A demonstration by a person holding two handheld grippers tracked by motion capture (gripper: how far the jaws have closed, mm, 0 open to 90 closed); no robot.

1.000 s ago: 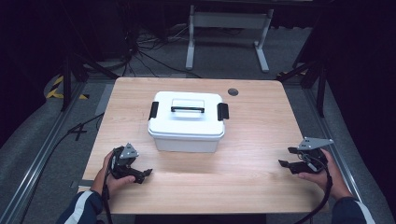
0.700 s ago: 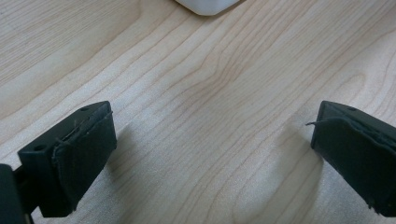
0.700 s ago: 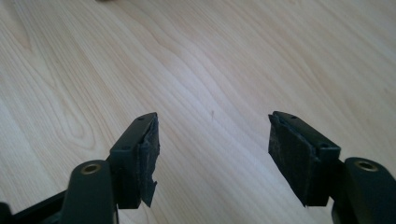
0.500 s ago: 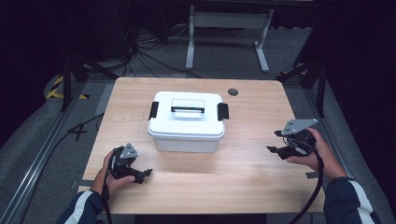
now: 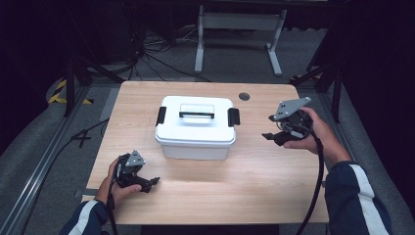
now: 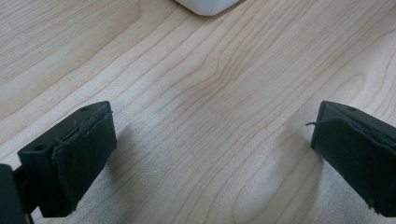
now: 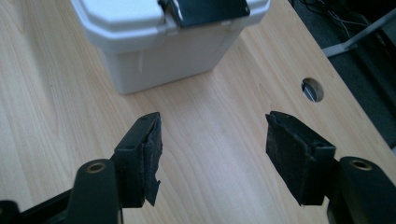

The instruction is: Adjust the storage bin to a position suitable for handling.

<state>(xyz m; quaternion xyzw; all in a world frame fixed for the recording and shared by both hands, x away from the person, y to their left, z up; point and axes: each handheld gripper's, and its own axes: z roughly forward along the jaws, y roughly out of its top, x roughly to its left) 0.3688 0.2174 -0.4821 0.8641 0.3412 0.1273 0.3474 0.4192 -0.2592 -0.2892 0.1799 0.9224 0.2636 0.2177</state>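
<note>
White lidded box [image 5: 195,127] sits mid-table [image 5: 254,186], black latch [image 5: 234,117] on each end, handle flat on lid. Right gripper [image 5: 275,135] raised just beside box's right end, jaws spread, pointing at it. Left gripper [image 5: 149,183] low near front-left corner of box, prob. resting on wood; jaws spread, nothing between.
</note>
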